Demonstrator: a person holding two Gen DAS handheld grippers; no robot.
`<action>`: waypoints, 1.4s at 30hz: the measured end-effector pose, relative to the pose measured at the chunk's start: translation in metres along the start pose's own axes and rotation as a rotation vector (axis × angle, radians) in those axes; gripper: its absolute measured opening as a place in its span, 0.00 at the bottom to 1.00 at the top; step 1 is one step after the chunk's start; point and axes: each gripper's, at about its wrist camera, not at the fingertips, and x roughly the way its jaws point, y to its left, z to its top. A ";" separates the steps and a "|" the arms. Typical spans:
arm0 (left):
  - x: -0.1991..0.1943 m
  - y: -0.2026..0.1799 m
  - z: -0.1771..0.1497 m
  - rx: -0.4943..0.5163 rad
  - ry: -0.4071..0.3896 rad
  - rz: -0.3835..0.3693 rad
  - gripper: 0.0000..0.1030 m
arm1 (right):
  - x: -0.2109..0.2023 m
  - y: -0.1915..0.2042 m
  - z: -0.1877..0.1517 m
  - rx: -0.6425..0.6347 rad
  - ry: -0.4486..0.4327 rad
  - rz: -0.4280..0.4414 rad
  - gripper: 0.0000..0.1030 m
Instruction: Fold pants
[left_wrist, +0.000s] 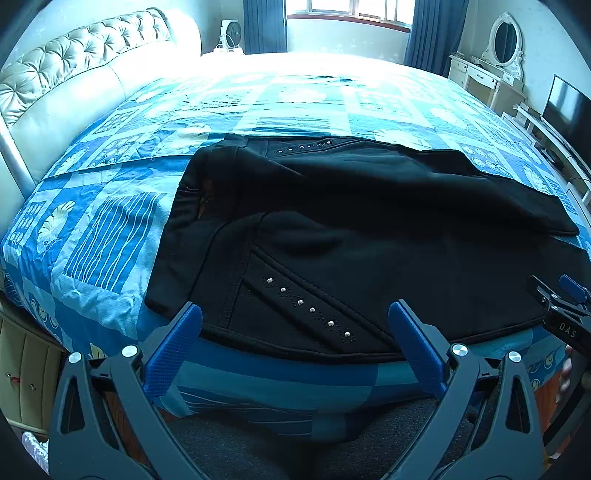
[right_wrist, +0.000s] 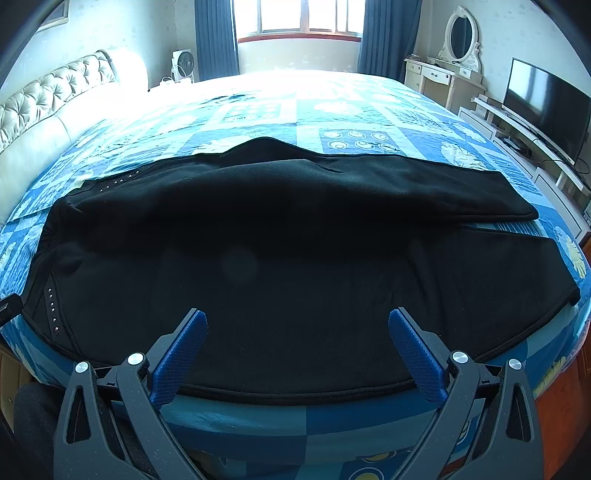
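Note:
Black pants (left_wrist: 332, 229) with small silver studs (left_wrist: 306, 306) lie spread across the near part of the bed, waist to the left, both legs running right. They also show in the right wrist view (right_wrist: 295, 251), with the two leg ends apart at the right. My left gripper (left_wrist: 295, 325) is open and empty, just above the pants' near edge by the waist. My right gripper (right_wrist: 297, 328) is open and empty, over the near edge of the near leg. The right gripper also shows at the right edge of the left wrist view (left_wrist: 561, 302).
The bed has a blue patterned sheet (left_wrist: 110, 221) and a padded headboard (left_wrist: 66, 74) at the left. A dressing table with mirror (right_wrist: 454, 55), a television (right_wrist: 543, 99) on a low stand, a fan (right_wrist: 183, 62) and a window (right_wrist: 299, 18) stand beyond the bed.

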 end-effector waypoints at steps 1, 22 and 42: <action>0.000 0.000 0.000 -0.001 0.001 -0.001 0.98 | 0.000 0.000 0.000 0.001 0.000 0.001 0.95; 0.002 0.002 -0.001 -0.001 0.004 0.007 0.98 | 0.001 0.001 -0.001 -0.002 0.001 0.000 0.95; 0.004 0.001 -0.003 0.007 0.010 0.014 0.98 | 0.002 0.002 0.000 -0.004 0.004 0.001 0.95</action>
